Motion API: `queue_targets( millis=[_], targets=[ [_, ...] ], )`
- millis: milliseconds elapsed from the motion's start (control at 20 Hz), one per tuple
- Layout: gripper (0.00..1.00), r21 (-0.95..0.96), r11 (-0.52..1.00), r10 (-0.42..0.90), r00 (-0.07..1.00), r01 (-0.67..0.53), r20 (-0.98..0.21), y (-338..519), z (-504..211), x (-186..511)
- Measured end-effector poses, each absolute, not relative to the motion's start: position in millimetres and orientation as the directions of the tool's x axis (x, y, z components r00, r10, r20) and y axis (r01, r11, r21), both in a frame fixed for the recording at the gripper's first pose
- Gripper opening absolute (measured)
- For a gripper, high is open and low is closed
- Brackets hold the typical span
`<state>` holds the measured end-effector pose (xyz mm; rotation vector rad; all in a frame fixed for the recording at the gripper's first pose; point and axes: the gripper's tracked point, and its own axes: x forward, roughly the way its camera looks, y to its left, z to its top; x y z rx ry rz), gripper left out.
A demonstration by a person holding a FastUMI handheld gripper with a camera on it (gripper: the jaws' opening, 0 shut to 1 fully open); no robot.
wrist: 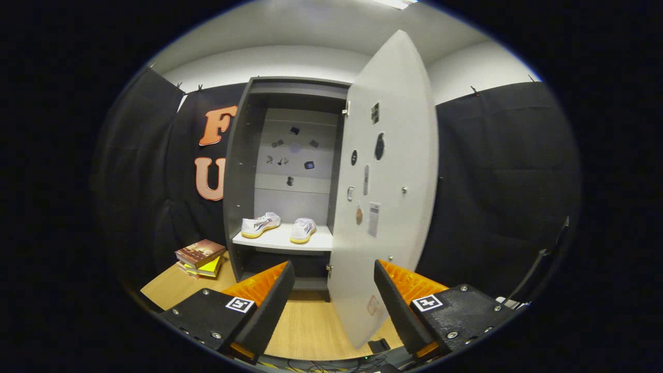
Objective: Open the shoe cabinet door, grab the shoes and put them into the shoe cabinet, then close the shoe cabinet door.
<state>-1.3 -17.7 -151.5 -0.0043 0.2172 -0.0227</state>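
Observation:
A dark grey shoe cabinet (239, 171) stands ahead on the wooden floor. Its pale door (393, 186) is swung open toward me, edge-on beyond my right finger, with a small knob (404, 190) on it. Two white shoes with yellow soles sit on the cabinet's white shelf (282, 241): the left shoe (260, 224) and the right shoe (303, 229), side by side. My gripper (334, 295) is open with nothing between its fingers, well short of the cabinet, and the lower part of the door stands just ahead of the gap.
A stack of books (201, 257) lies on the wooden floor (305, 326) to the left of the cabinet. Black cloth walls the booth on both sides. Cables lie on the floor near me, below the fingers.

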Motion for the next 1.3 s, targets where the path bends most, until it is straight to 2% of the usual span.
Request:
queue_targets(
  millis=[250,550,800,1050,1300],
  targets=[
    [0.95,-0.026,0.997,-0.073,0.972,0.068,-0.225,-80,-148,-15],
    [0.95,0.010,0.995,-0.098,0.965,0.103,-0.245,-133,-170,8],
    [0.95,0.037,0.999,-0.027,0.961,0.039,-0.276,-123,-195,29],
    [0.89,0.056,0.998,0.042,0.958,-0.027,-0.283,-108,-194,29],
    [0.88,0.165,0.980,0.149,0.951,-0.107,-0.271,-58,-194,22]
  ],
)
